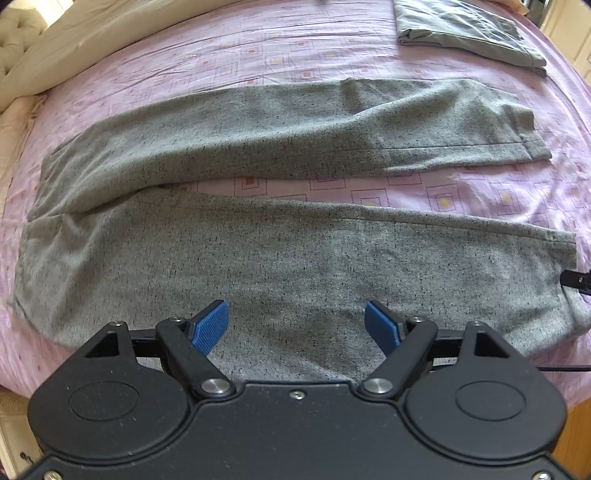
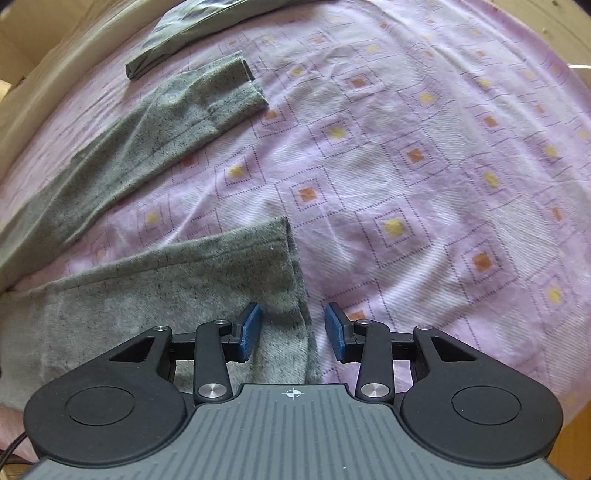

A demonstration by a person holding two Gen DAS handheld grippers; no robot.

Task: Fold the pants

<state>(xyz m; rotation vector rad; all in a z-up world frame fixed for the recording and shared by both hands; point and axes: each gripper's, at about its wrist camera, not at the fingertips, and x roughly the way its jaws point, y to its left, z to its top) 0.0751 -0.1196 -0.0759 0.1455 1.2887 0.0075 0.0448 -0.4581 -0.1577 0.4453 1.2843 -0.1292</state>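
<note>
Grey speckled pants [image 1: 258, 258] lie flat on the pink bed sheet [image 1: 369, 48], waist to the left, both legs running right with a gap between them. My left gripper [image 1: 295, 306] hovers open over the near leg, with nothing between its blue pads. In the right wrist view the near leg's hem [image 2: 284, 258] runs down between the blue pads of my right gripper [image 2: 292, 308]. Its jaws stand apart on either side of the hem's edge, and the pads do not press on the cloth. The far leg [image 2: 166, 122] stretches away at upper left.
A folded grey-green garment [image 1: 469, 33] lies at the far side of the bed, beyond the far leg's cuff. A cream pillow or cover [image 1: 55, 48] sits at the far left. The patterned sheet [image 2: 406, 147] spreads right of the hems. The bed's near edge and a wooden surface [image 2: 569, 443] lie below.
</note>
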